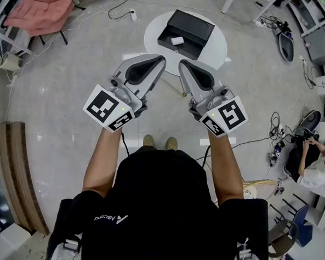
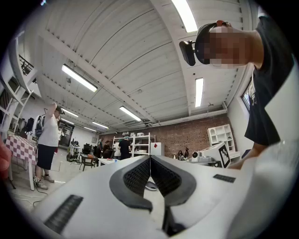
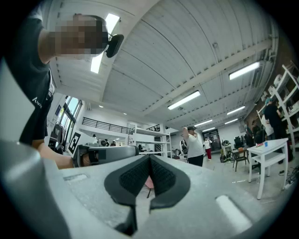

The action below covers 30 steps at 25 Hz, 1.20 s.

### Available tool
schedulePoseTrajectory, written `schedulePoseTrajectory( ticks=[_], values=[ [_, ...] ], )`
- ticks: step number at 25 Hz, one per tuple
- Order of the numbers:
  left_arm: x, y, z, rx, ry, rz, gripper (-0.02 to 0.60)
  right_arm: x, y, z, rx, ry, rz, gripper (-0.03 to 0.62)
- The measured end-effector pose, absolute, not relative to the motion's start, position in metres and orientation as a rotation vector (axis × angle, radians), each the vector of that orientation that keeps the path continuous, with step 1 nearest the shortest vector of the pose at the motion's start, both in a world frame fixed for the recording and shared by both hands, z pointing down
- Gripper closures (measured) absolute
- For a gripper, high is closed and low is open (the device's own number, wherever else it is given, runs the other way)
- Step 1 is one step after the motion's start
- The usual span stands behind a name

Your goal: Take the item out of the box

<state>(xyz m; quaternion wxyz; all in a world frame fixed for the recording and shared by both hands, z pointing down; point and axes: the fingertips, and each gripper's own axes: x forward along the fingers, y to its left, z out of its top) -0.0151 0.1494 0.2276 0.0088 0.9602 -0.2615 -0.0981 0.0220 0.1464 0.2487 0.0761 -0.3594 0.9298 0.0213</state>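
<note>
A black open box (image 1: 186, 28) lies on a round white table (image 1: 216, 54) ahead of me, and a small white item (image 1: 177, 41) rests inside it at the near side. Both grippers are raised in front of my chest, well short of the box, side by side with their tips close together. The left gripper (image 1: 162, 59) (image 2: 150, 158) has its jaws pressed together with nothing between them. The right gripper (image 1: 183, 63) (image 3: 149, 158) is likewise shut and empty. Both gripper views look out across the room rather than at the box.
A chair with a pink cloth (image 1: 41, 8) stands at the far left. Wooden boards (image 1: 17, 173) lie at the left. Cables and gear (image 1: 277, 142) litter the floor at the right near a seated person (image 1: 316, 163). Standing people (image 2: 46, 140), shelves (image 2: 133, 144) and a white table (image 3: 268, 156) surround me.
</note>
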Motion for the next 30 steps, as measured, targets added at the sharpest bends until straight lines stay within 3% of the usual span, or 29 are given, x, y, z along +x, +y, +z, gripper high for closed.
schedulePoseTrajectory(
  ticks=[30],
  values=[
    [-0.111, 0.104, 0.234, 3.009, -0.809, -0.378, 0.580, -0.042, 0.110, 0.254, -1.174, 2.713, 0.048, 0.594]
  ],
)
